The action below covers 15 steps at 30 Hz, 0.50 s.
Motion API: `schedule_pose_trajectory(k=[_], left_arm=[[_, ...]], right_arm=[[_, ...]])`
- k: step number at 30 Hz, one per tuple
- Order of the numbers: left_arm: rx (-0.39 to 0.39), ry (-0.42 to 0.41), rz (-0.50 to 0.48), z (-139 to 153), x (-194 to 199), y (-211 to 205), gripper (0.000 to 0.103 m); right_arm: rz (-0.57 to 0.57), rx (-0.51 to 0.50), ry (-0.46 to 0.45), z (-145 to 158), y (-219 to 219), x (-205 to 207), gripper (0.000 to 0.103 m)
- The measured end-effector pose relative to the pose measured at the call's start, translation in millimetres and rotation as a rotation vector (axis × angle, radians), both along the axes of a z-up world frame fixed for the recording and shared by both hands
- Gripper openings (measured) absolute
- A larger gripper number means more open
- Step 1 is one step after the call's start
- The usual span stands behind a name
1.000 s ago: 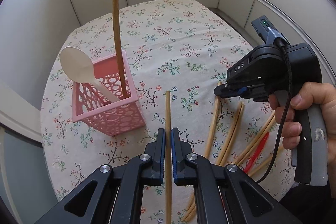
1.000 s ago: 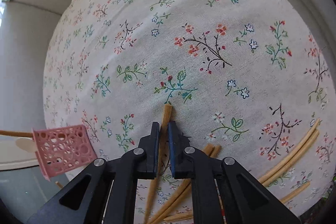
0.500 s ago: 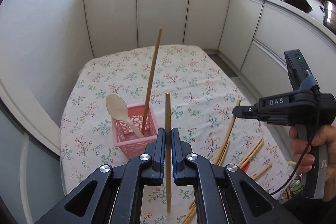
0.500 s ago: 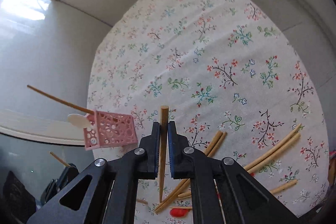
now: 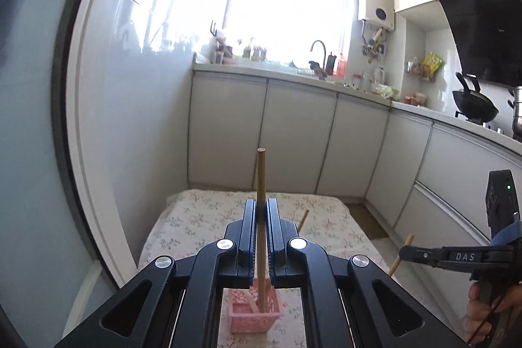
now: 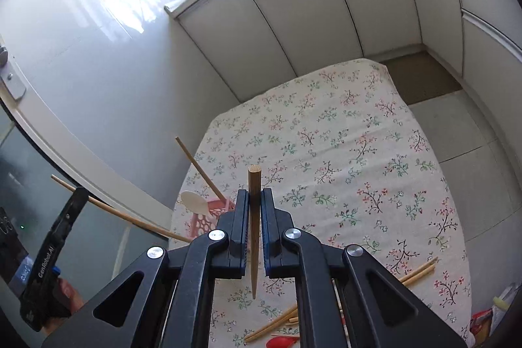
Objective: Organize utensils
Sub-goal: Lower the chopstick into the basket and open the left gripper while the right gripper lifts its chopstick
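Each gripper is clamped on one chopstick, high above the pink basket (image 5: 255,312): left gripper (image 5: 261,211), right gripper (image 6: 254,201). From up here a drop could bounce off the basket's rim onto the counter (image 6: 342,152).

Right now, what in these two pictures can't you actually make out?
- Pink basket, left wrist view: mostly hidden behind the left claw; contents unclear.
- Loose chopsticks, right wrist view: partly covered by the right claw.
- Red utensil: cut off by the bottom edge.
- Countertop items: too small, washed out by window glare.
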<state>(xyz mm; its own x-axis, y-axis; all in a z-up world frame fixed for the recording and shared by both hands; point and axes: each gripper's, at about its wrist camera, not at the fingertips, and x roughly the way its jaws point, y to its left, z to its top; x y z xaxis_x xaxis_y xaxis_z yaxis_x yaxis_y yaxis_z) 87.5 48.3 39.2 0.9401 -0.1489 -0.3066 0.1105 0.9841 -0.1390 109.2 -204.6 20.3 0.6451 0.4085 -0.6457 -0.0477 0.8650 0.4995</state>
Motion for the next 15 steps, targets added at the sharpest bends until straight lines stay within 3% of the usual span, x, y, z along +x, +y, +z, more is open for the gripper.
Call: schedule_pose_trajectory(k=[8, 15], left_arm=[[0.003, 0.074, 0.059, -30.6, 41.8, 5.4, 0.005], [-0.1, 0.231, 0.059, -70.7, 82.7, 22.7, 0.005]], right_arm=[[0.008, 0.007, -0.002, -5.3, 3.7, 4.0, 0.007], [0.021, -0.013, -0.026, -3.8, 8.0, 2.7, 0.007]])
